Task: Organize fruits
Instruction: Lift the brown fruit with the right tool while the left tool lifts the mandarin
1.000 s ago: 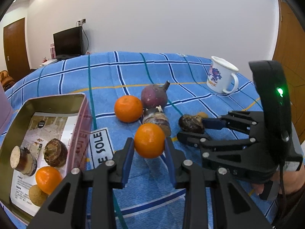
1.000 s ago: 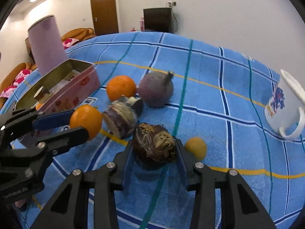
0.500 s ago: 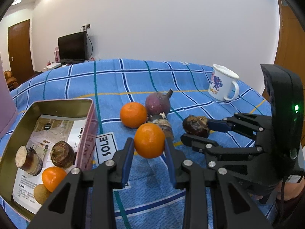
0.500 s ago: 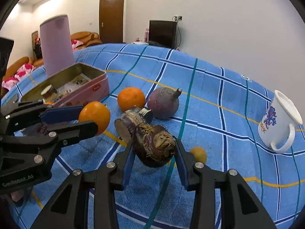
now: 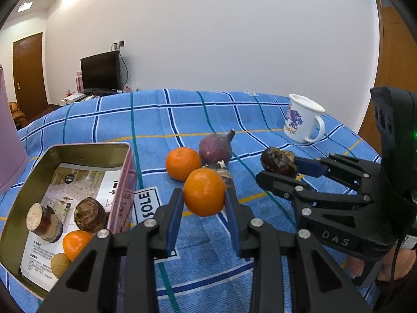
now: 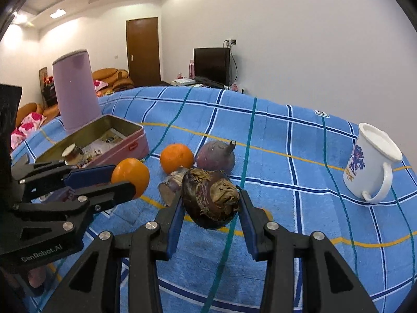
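left gripper: fingers clenched on an orange, which is held clear above the blue checked cloth covering the surface. right gripper: fingers clenched on a dark brown taro-like root with a dry, papery end, also held clear of the cloth.

landmark: open pink tin.
- inside the tin, on a printed leaflet: a cut root piece, a brown bulb, a second orange and a small tan round fruit.
- just to the right of the tin: a label reading "sole", flat on the cloth.
- further right of the tin: a third orange, touching a purple turnip-like root; a cut root piece lies in front of them.
- far right of the tin, well apart: a white enamel mug, upright.
- beyond the tin: a pink cylinder, upright.
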A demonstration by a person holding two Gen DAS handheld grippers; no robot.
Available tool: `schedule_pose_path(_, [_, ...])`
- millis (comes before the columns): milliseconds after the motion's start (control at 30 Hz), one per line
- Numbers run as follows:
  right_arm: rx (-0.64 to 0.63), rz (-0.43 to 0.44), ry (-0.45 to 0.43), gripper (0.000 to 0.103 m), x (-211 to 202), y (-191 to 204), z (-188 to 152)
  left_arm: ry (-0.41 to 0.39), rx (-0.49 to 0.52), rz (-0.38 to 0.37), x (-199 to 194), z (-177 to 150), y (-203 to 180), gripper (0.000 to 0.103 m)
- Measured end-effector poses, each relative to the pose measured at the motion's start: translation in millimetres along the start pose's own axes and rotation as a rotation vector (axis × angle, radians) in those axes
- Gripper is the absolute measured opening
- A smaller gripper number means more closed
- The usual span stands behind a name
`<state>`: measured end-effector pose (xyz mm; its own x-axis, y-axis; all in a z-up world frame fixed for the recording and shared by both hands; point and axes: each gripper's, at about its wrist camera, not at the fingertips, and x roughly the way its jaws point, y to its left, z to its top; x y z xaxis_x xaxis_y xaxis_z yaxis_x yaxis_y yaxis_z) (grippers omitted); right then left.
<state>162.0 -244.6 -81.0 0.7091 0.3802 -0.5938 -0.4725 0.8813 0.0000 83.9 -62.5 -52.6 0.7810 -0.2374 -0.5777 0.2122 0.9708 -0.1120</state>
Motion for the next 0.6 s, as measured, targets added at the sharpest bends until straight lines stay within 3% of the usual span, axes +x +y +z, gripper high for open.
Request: schedule_pose_path(600, [0.062,-0.015,-0.105,0.042,-17.8,1.9,-1.6,-0.086,0.004,0.032,-16.2,-0.9,-0.3,0.034])
